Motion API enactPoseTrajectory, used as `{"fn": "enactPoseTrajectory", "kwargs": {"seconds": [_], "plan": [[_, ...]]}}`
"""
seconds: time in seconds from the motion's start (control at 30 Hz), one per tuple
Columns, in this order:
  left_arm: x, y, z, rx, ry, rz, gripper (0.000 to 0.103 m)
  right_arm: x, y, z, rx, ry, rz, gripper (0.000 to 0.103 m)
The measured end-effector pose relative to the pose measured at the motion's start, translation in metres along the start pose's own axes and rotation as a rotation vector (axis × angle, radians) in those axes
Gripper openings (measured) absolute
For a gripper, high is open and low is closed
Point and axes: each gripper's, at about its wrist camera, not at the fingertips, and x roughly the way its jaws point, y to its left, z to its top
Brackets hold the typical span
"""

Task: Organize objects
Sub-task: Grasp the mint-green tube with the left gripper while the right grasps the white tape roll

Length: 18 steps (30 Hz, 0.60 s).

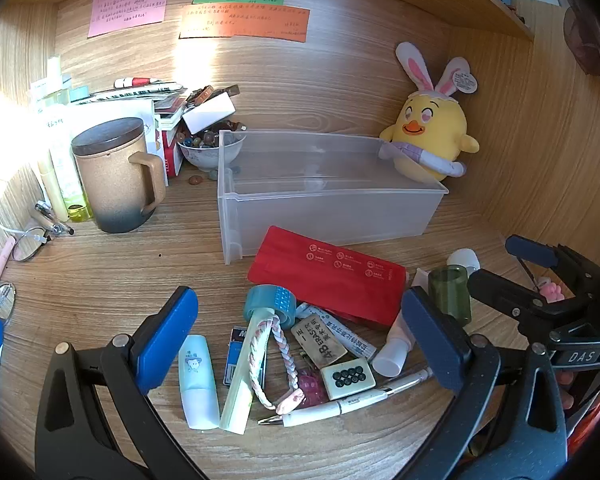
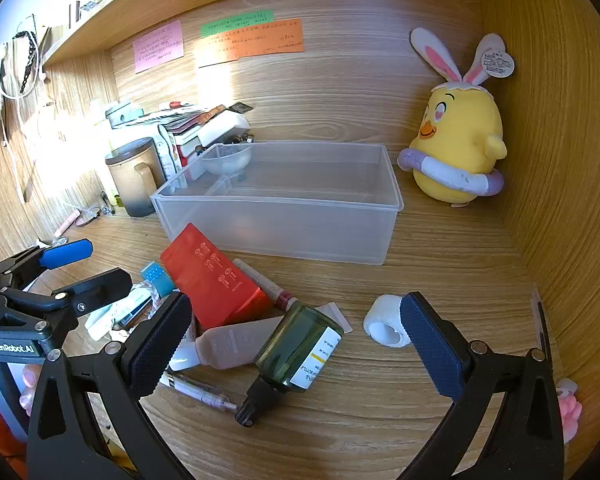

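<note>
**Left gripper** point(image 1: 296, 344): jaws wide apart, nothing held, tilted down over a heap of small items on the worktop point(image 1: 100, 280).

- Between the jaws: pale blue tube point(image 1: 198, 384), light green stick point(image 1: 244, 376) with a braided cord point(image 1: 276, 356) looped over it, eraser point(image 1: 319, 344), mahjong tile point(image 1: 348, 376), white pen point(image 1: 340, 402).
- Just ahead of the jaws: teal tape roll point(image 1: 270, 304) and red pouch point(image 1: 332, 276).
- Risk: the items lie touching and overlapping. A closing grip probably catches two at once, or the cord drags the stick along.

**Right gripper** point(image 2: 296, 344): jaws wide apart, nothing held, tilted down.

- Between the jaws: dark green bottle point(image 2: 300, 348) on its side, black cap toward the camera, leaning on a beige squeeze tube point(image 2: 236, 346).
- By the right jaw: white gauze roll point(image 2: 384, 320).
- Beside the left jaw: silver pen point(image 2: 200, 394).
- Risk: the bottle looks smooth and round and may roll or slip out if pinched off-centre. Lifting it may also shift the tube beneath.

**Clear bin** point(image 2: 284, 220): the likely destination. It stands well ahead of both pairs of jaws, beyond the pouch, and appears empty.

- Risk: the two grippers work close side by side and could knock together on the way to it.
- Risk: the rim is translucent, so a low carry could clip it.

**Plush chick** point(image 2: 456, 136): right of the bin, clear of the jaws.
</note>
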Motion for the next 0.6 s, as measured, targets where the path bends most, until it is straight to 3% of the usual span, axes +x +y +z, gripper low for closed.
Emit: {"fn": "enactPoseTrajectory", "kwargs": {"seconds": [0.6], "plan": [[-0.0018, -0.0022, -0.0005, -0.001, 0.002, -0.006, 0.103, -0.001, -0.0007, -0.0009, 0.005, 0.006, 0.011, 0.103]]}}
